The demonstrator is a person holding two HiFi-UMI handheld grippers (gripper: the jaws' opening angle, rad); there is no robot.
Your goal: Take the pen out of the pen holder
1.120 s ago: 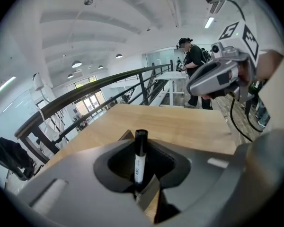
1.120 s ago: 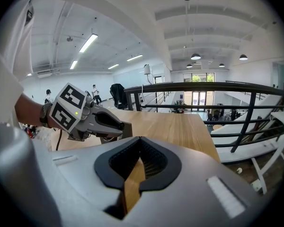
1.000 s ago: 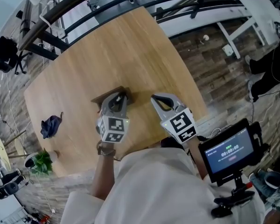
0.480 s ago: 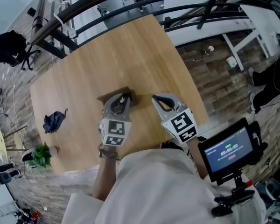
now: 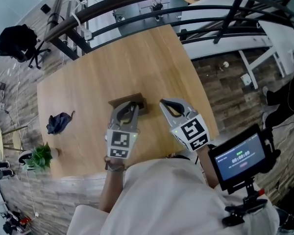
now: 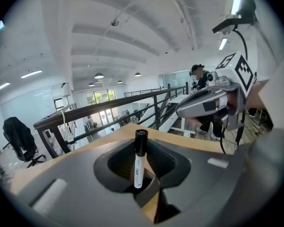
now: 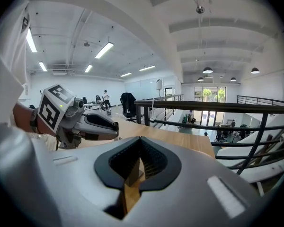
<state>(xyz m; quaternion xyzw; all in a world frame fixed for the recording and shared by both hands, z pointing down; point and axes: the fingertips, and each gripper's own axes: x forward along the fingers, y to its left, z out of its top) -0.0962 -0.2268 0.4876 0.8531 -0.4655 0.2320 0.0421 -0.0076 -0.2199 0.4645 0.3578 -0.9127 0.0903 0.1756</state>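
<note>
A brown wooden pen holder [image 5: 136,102] stands on the wooden table [image 5: 103,67], near its front edge. My left gripper [image 5: 129,108] has its tips right at the holder. In the left gripper view a white pen with a black cap [image 6: 139,161] stands upright, and my left gripper [image 6: 140,184] is shut on its lower end. The holder itself is hidden there behind the jaws. My right gripper [image 5: 168,105] hovers just right of the holder, shut, with nothing in it. In the right gripper view only a thin slit of table shows at my right gripper [image 7: 132,174].
A dark blue cloth [image 5: 59,123] lies on the table's left side, and a small green plant [image 5: 39,155] stands at the front left corner. A black railing [image 5: 137,4] runs behind the table. A monitor on a stand [image 5: 242,158] is at the lower right.
Both grippers stay where they were, the left at the holder, the right beside it. Only the head view has shifted a little.
</note>
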